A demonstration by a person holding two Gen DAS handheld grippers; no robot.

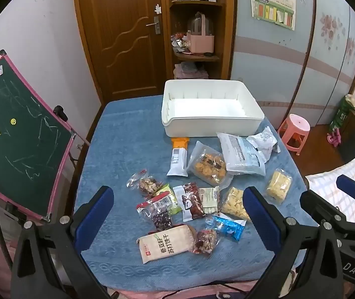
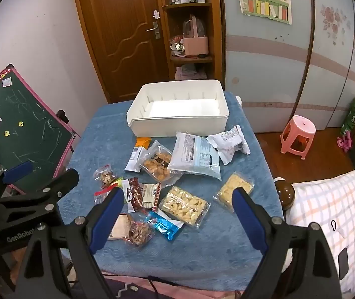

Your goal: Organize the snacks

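While both tools hover above the blue-clothed surface [image 1: 117, 134], nothing is sorted yet. The left hand-held gripper [image 1: 177, 214] is spread wide and empty over the cracker pack [image 1: 165, 245] and loose snacks [image 1: 209, 172]; the right hand-held gripper [image 2: 177, 214] likewise. Next: pinch one packet, carry it to the far, empty white bin [image 1: 212, 127]. Overlapping wrappers crowd each pick.

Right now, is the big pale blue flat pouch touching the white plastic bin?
Apart. The right wrist view shows a strip of blue cloth between the pale blue pouch and the white bin.
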